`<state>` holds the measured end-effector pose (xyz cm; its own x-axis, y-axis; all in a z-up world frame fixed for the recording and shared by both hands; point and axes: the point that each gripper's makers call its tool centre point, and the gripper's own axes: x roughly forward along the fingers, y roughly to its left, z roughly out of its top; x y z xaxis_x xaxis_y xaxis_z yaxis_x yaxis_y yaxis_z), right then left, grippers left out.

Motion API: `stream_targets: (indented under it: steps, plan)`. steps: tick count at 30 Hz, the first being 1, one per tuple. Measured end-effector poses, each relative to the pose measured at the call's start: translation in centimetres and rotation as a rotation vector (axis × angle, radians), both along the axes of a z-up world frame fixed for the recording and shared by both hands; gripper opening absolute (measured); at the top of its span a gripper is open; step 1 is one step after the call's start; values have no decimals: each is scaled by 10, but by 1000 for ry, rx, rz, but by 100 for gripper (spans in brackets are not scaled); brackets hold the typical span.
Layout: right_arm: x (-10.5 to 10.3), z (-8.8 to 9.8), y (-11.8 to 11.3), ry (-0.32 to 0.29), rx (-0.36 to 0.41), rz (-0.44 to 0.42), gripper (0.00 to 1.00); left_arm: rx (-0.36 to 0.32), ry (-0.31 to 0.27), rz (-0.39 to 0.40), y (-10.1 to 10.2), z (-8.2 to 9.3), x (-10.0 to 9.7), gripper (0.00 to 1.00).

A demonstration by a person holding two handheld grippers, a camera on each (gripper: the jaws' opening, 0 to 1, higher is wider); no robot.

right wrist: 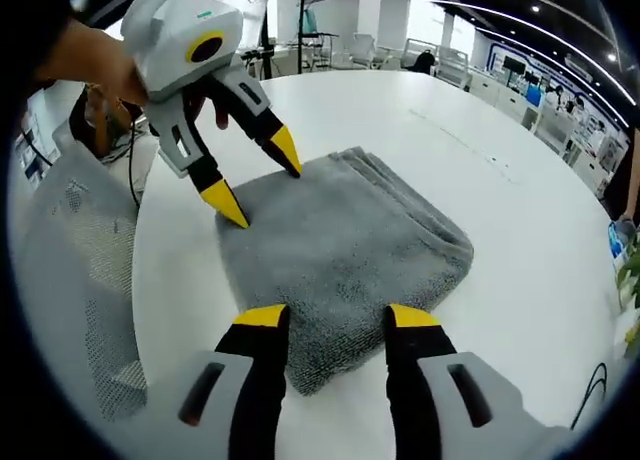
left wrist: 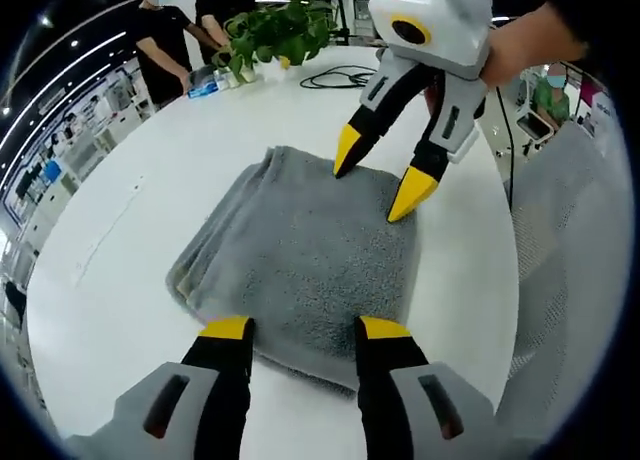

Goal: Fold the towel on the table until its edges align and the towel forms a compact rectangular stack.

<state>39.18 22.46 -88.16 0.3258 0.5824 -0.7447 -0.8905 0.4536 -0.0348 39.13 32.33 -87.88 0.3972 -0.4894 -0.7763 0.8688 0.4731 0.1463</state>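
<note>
Resting folded towel (left wrist: 300, 255) edges between open grippers on table (left wrist: 130, 230)

I can't read any text, label, brand or number in either view. Nothing I see carries legible print from here.

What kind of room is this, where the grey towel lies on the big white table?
Most likely an open-plan office or lab. The towel lies on a large round white table, with a potted plant, rows of desks behind, and a mesh chair alongside.
</note>
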Motion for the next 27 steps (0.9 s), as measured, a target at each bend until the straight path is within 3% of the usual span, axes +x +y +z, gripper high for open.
stream_targets:
  steps: [3, 7, 12, 17, 27]
  plan:
    - [10, 14, 0, -40, 58, -52, 34, -56, -27, 45, 2, 12, 6, 41]
    - [21, 15, -11, -74, 24, -96, 33, -91, -64, 169, 20, 20, 20, 40]
    - [22, 2, -15, -15, 14, -157, 34, -146, 27, 302, 31, 8, 21, 38]
    - [21, -8, -15, 14, 8, -196, 33, -142, 63, 297, 27, -6, 14, 28]
    - [25, -22, -13, 70, -34, -209, 29, -110, 114, 295, 23, -19, 20, 25]
